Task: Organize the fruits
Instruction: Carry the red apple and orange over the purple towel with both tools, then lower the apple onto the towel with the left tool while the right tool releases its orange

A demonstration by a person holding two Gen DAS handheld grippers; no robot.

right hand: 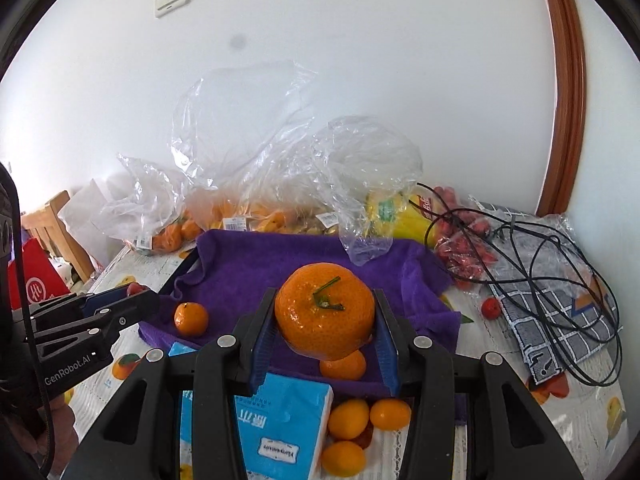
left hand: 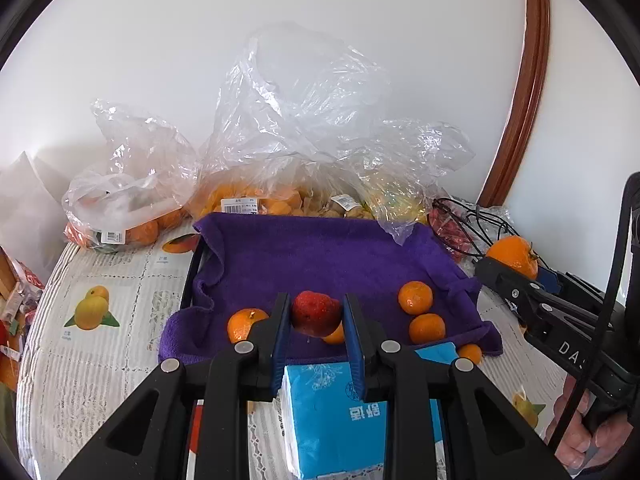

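Observation:
My left gripper (left hand: 316, 314) is shut on a small red fruit (left hand: 315, 313), held over the near edge of the purple towel-lined tray (left hand: 320, 252). My right gripper (right hand: 325, 320) is shut on a large orange mandarin (right hand: 325, 310) with a green stem, also over the tray's near edge; it shows in the left wrist view (left hand: 513, 255) at the right. Several small mandarins (left hand: 416, 298) lie on the towel. Small yellow-orange kumquats (right hand: 348, 418) lie on the table just in front of the tray.
A blue tissue pack (left hand: 340, 412) lies under both grippers. Clear plastic bags of oranges (left hand: 120, 216) and other fruit (left hand: 280, 200) stand behind the tray. Black cable (right hand: 520, 248), red fruit bag (right hand: 464, 248) and checked cloth (right hand: 560, 312) lie right. A wall stands behind.

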